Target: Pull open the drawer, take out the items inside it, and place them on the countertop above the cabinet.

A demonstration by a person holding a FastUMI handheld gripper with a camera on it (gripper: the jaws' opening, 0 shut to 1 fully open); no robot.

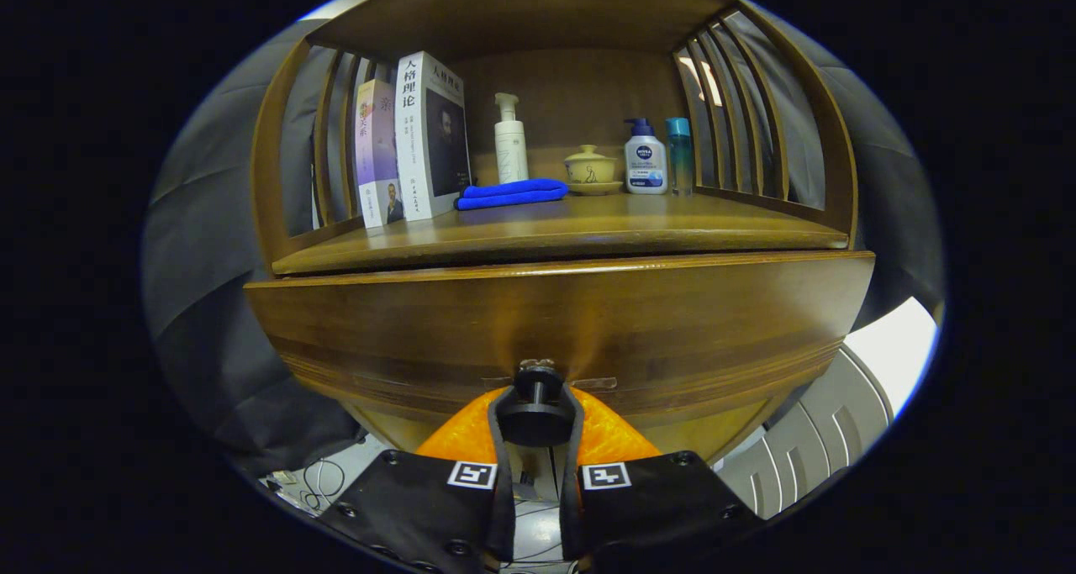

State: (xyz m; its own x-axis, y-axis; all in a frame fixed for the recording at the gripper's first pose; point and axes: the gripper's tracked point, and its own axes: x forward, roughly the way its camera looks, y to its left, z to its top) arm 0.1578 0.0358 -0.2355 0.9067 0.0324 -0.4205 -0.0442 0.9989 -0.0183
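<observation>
A dark wooden cabinet stands right in front of me. Its drawer front (555,313) spans the width below the countertop (572,229). A round black knob (536,410) juts from the drawer's middle. My gripper (536,418) is shut on this knob, one finger pressing each side of it. The drawer front appears to stand slightly forward of the countertop edge. Nothing of the drawer's inside can be seen.
On the countertop stand two books (412,145) at the left, a folded blue cloth (511,193), a white pump bottle (509,141), a lidded ceramic cup (592,169), a lotion bottle (645,157) and a teal bottle (679,155). Slatted side walls (740,112) enclose the shelf.
</observation>
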